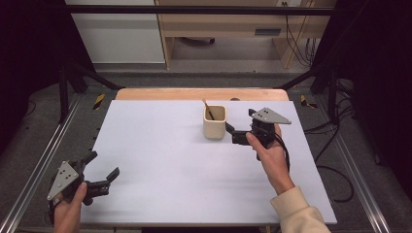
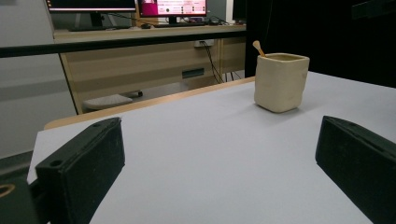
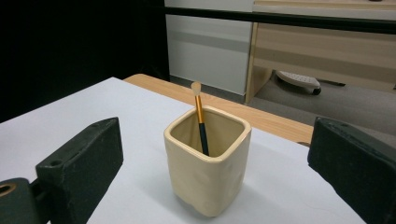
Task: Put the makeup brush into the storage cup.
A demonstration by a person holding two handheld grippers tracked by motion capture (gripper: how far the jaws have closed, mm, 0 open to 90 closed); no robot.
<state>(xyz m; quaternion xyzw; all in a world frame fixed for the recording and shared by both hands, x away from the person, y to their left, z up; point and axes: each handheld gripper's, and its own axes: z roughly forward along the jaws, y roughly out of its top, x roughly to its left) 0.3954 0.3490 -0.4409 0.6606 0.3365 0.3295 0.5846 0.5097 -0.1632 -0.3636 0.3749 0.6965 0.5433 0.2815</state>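
A cream square cup (image 1: 214,123) stands on the white table top (image 1: 170,165), right of centre toward the back. A small brush (image 1: 208,108) with a gold and black handle leans inside it, bristles up. My right gripper (image 1: 239,121) is open just right of the cup, its jaws pointing at it and apart from it. In the right gripper view the cup (image 3: 208,163) and brush (image 3: 201,122) sit close between the two spread pads (image 3: 84,158). My left gripper (image 1: 103,165) is open at the near left corner, nothing between its jaws. Its view has the cup (image 2: 281,83) far off.
A wooden strip (image 1: 194,93) edges the table's back. Metal rails (image 1: 43,155) run along both sides, with cables (image 1: 335,165) on the floor at right. Behind the table stand a wooden desk (image 2: 140,60) with monitors (image 2: 173,7) and a white cabinet (image 1: 116,34).
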